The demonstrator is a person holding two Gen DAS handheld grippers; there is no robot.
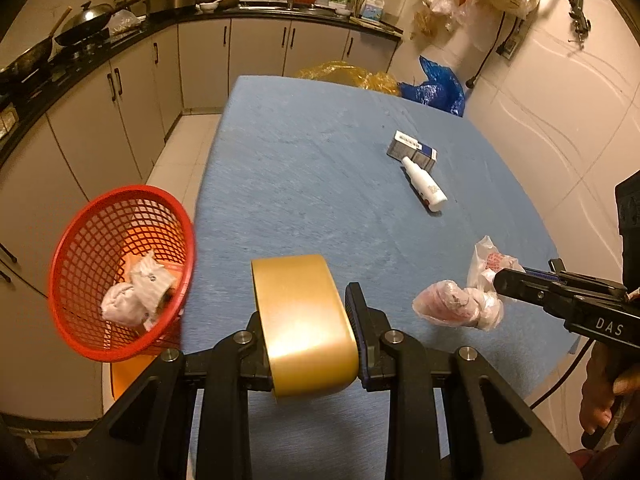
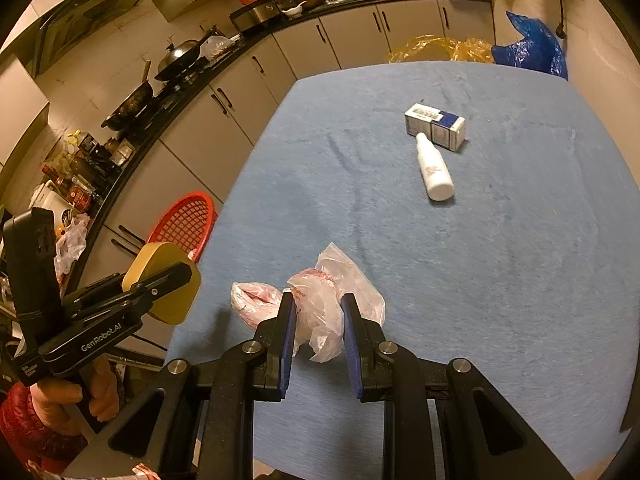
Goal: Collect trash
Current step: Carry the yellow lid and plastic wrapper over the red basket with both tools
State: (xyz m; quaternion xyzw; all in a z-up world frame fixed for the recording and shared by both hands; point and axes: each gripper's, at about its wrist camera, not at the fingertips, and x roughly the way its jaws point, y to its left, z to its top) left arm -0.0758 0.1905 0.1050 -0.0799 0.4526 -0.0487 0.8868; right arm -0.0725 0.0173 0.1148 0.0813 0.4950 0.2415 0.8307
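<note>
My left gripper point(image 1: 306, 300) is shut on a roll of tan tape point(image 1: 304, 328) and holds it above the blue table's point(image 1: 304, 168) near left corner, next to the red mesh basket point(image 1: 120, 272) beside the table. The basket holds crumpled tissues point(image 1: 136, 294). The tape point(image 2: 166, 288) and basket point(image 2: 186, 220) also show in the right wrist view. My right gripper point(image 2: 318, 308) is shut on a crumpled clear plastic bag point(image 2: 320, 304) at the table's near edge; the bag point(image 1: 460, 300) shows in the left view too. A white bottle point(image 2: 434, 172) and a small box point(image 2: 436, 126) lie mid-table.
Kitchen counter with woks and pots point(image 1: 80, 24) runs along the left and back. Yellow point(image 1: 352, 74) and blue point(image 1: 436, 88) plastic bags lie beyond the table's far edge. A wall point(image 1: 560, 100) stands to the right.
</note>
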